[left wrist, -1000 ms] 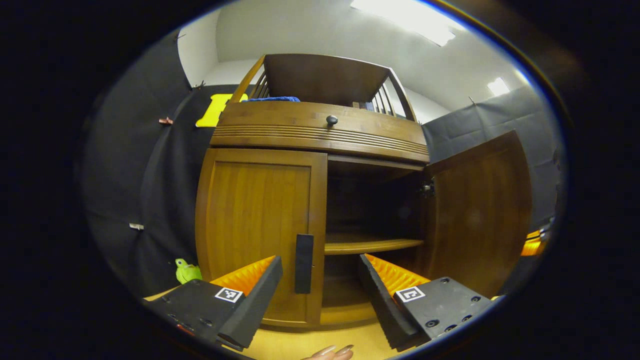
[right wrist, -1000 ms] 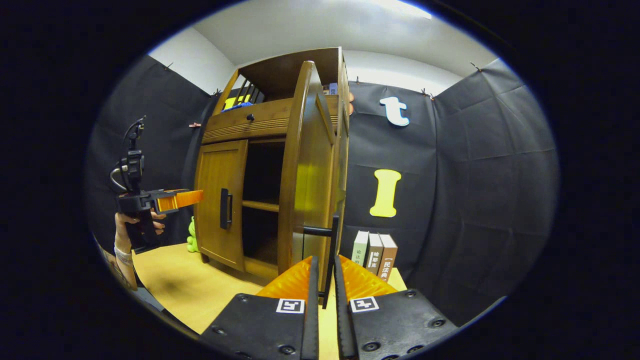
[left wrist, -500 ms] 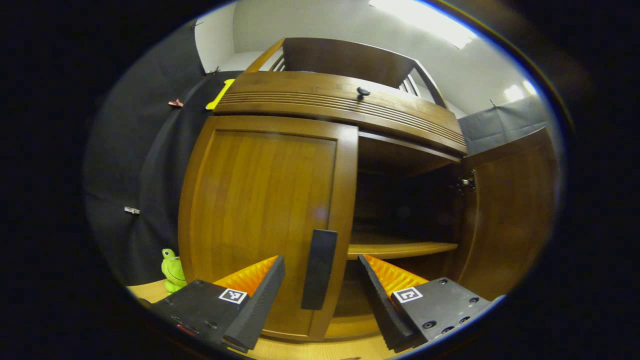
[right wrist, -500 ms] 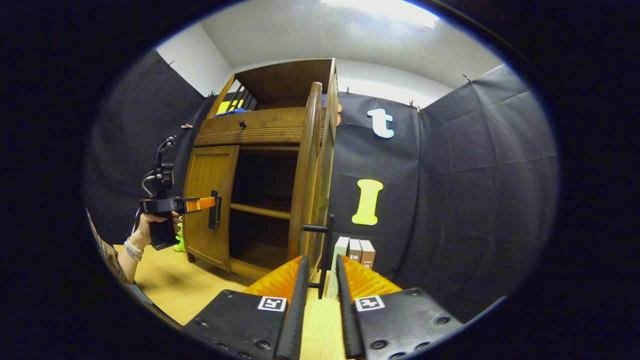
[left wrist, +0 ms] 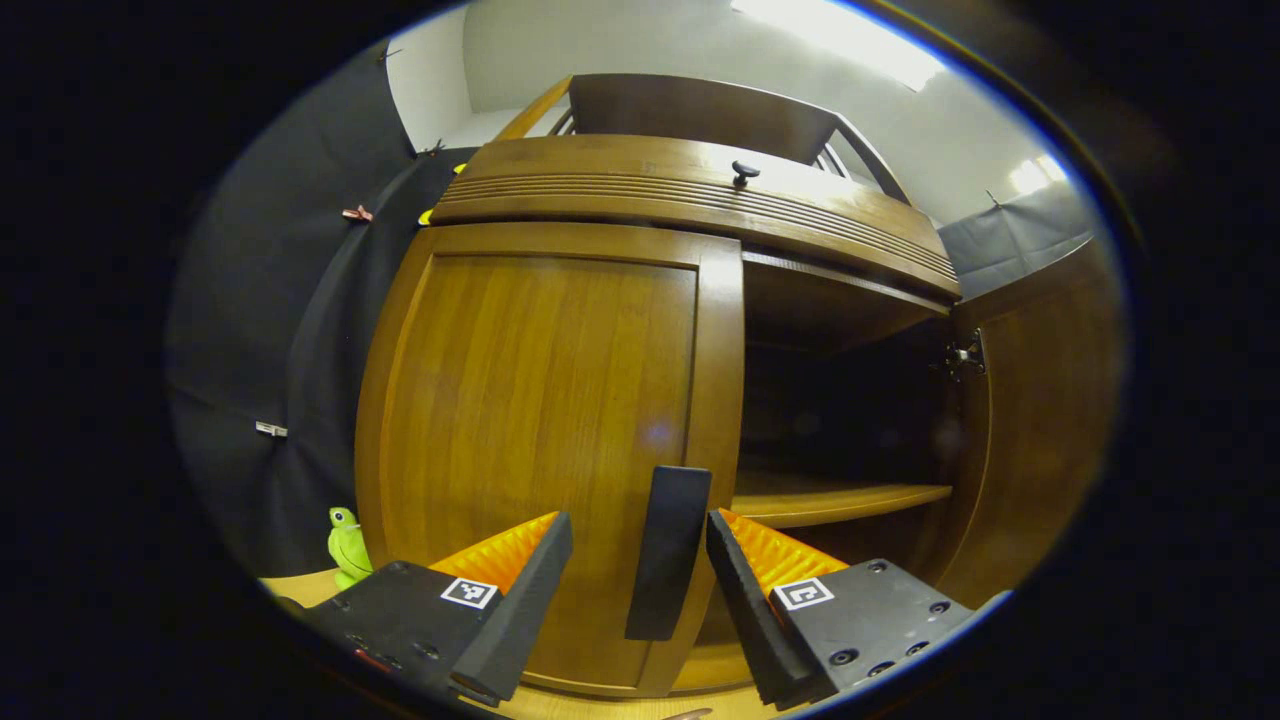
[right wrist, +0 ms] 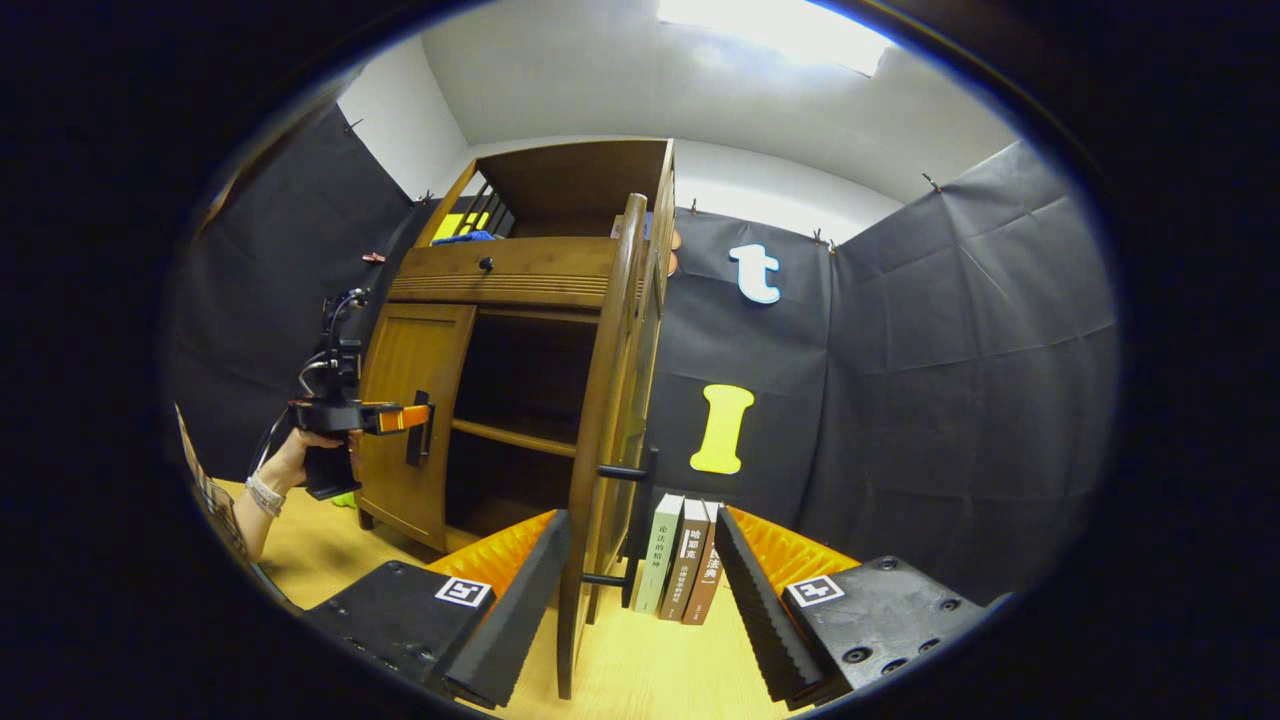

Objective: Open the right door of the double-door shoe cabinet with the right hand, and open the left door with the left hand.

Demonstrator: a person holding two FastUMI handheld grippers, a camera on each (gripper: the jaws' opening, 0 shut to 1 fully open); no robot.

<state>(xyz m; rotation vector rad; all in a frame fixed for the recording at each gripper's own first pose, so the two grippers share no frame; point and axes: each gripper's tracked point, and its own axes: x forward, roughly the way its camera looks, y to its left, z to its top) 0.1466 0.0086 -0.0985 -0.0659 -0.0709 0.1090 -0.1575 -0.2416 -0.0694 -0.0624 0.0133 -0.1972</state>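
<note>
- The shoe cabinet [right wrist: 520, 300] stood on the wooden worktop [right wrist: 330, 560] against the booth's black wall, its right door [right wrist: 605, 420] swung wide open and seen almost edge-on, its left door [left wrist: 545, 440] still flat against the frame.
- The right tool [right wrist: 640, 590] had just let go: half a second earlier its fingers were nipped together on the right door's black handle [right wrist: 632, 520], and now they stood well apart, one on each side of the door's edge, touching nothing.
- That release meant the right-hand half of the job looked finished, judging from how far the door stood out.
- The left tool [left wrist: 635, 580] had closed in on the left door over the last second; the door's black handle [left wrist: 668, 550] now sat between its spread fingers, with the right finger [left wrist: 740, 570] just beside it.
- The fingers had not yet pressed on that handle, so no grip was made.
- In the right gripper view the left tool [right wrist: 400, 418] was seen held up at the handle by a hand [right wrist: 300, 455].
- What remained, in my judgement, was to clamp the handle and pull the left door out about its hinges.
</note>
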